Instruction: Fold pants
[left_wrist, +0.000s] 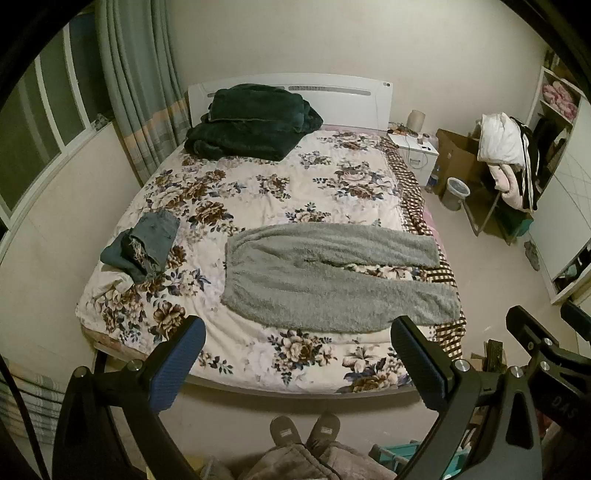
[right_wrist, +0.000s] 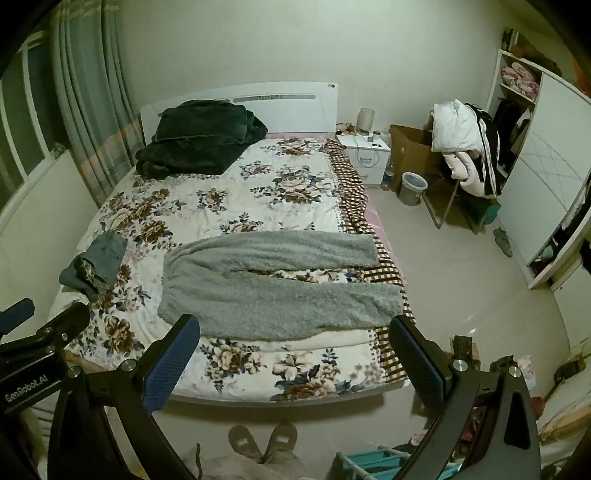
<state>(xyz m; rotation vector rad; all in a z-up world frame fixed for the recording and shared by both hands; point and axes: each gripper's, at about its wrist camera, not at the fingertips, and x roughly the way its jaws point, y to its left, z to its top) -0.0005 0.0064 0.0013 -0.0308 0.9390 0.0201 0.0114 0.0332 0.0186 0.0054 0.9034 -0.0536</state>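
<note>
Grey fleece pants (left_wrist: 332, 277) lie spread flat across the near part of the bed (left_wrist: 258, 195), waistband to the left, both legs reaching to the right edge, slightly apart. They also show in the right wrist view (right_wrist: 280, 288). My left gripper (left_wrist: 297, 332) is open and empty, held high above the foot of the bed. My right gripper (right_wrist: 295, 332) is open and empty too, beside the left one; part of it shows at the right of the left wrist view (left_wrist: 535, 332). Both are well away from the pants.
A folded grey-blue garment (left_wrist: 146, 245) lies on the bed's left side. A dark green blanket (left_wrist: 251, 123) sits by the headboard. A nightstand (left_wrist: 415, 151), cardboard box (left_wrist: 458, 155), bin (left_wrist: 456, 194), clothes-laden chair (left_wrist: 506, 158) and wardrobe (right_wrist: 546, 166) stand right. Slippered feet (left_wrist: 304, 430) below.
</note>
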